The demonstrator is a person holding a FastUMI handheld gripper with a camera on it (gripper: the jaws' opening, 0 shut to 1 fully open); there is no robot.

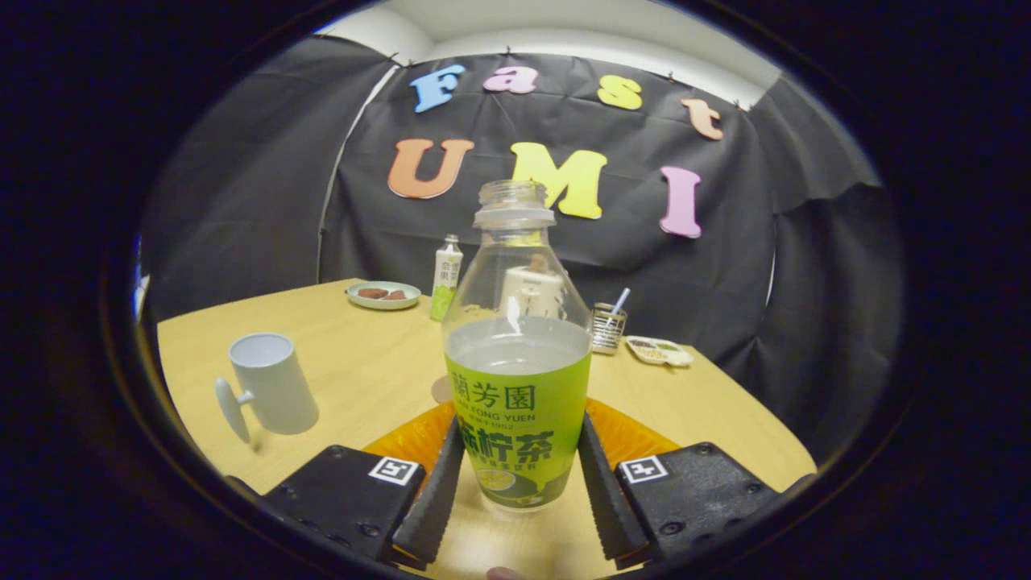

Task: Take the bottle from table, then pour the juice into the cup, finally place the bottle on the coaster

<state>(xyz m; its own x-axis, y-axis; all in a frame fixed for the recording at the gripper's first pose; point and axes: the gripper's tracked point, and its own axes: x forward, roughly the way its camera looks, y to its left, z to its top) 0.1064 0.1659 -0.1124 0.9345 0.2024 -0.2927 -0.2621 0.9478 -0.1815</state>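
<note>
An uncapped clear bottle (517,387) with a green label, about half full of pale juice, stands upright between my fingers. My gripper (519,493) is shut on it, one finger pressing each side of the label's lower part. An orange coaster (636,439) lies on the wooden table (370,379) just behind the bottle's base, partly hidden by the bottle and the fingers. I cannot tell whether the base touches the table. A white cup (272,385) with a handle stands to the left, ahead of the left finger.
Along the table's far edge are a plate with food (383,295), a small white-and-green bottle (447,278), a glass with a straw (610,326) and a small dish (659,351). A small tan disc (440,391) lies left of the held bottle.
</note>
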